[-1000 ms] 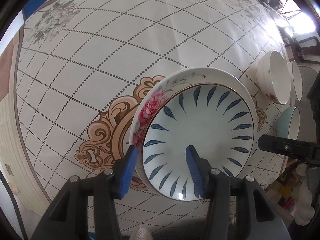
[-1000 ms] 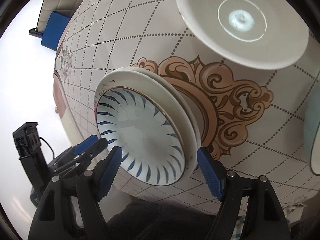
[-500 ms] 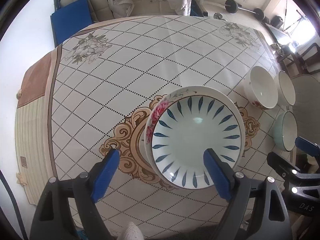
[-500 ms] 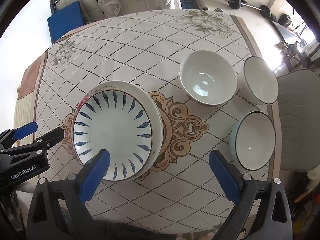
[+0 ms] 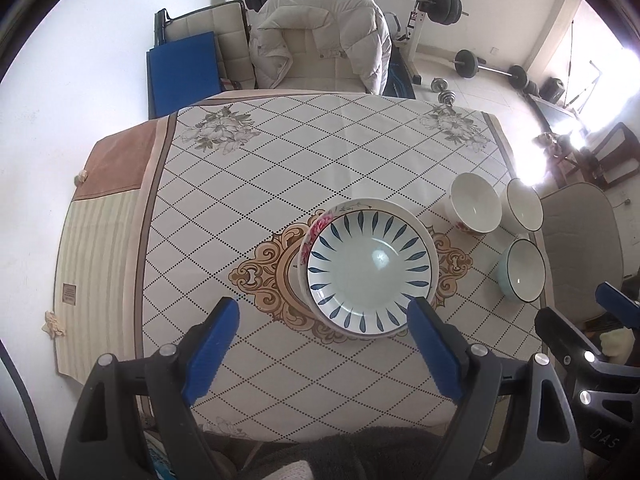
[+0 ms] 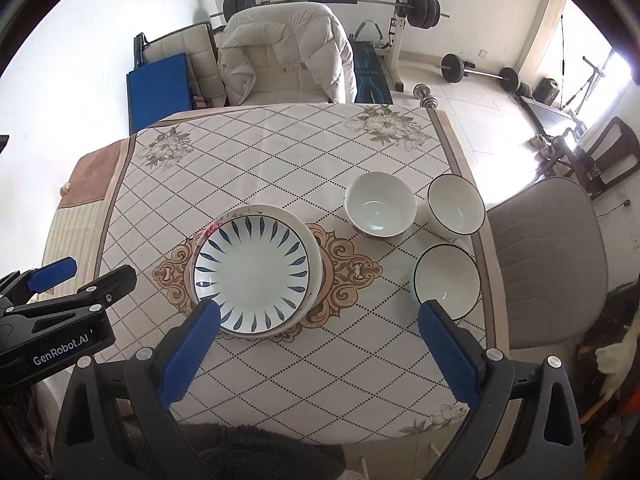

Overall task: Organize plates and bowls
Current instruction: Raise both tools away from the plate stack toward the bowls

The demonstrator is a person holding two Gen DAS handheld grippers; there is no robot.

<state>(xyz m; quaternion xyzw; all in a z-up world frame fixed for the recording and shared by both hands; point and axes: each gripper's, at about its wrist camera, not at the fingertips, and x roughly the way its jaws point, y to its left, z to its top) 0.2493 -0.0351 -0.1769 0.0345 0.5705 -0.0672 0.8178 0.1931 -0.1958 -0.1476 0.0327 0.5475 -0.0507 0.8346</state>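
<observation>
**Three bowls left loose beside a finished plate stack**

Largest in view is the table [image 6: 280, 152] under its diamond-check cloth, filling the middle of both wrist views. At the centre of the right wrist view, over the gold medallion, sits the plate stack: the blue-leaf plate [image 6: 252, 268] lies on the rose plate [image 5: 320, 228], whose pink flower shows only as a crescent at the stack's upper left. Both look settled and roughly concentric.

Right of the stack stand three bowls, apart from one another: the white bowl [image 6: 380, 208] nearest the plates, the dark-rimmed bowl [image 6: 456, 204] toward the right edge of the cloth, and the pale blue bowl [image 6: 446, 280] below it, near the lower right.

Smallest are the tools. The left gripper [image 5: 320, 344] hangs over the near edge of the stack, jaws spread wide with nothing between them. The right gripper [image 6: 320, 344] is likewise spread and empty, its right finger overlapping the pale blue bowl in the picture only.

Judging from this, nesting the bowls comes next. It would go best by pinching one bowl's wall across the rim, lifting it straight, and lowering it centred into the widest bowl, so nothing gets knocked toward the table's right edge.
</observation>
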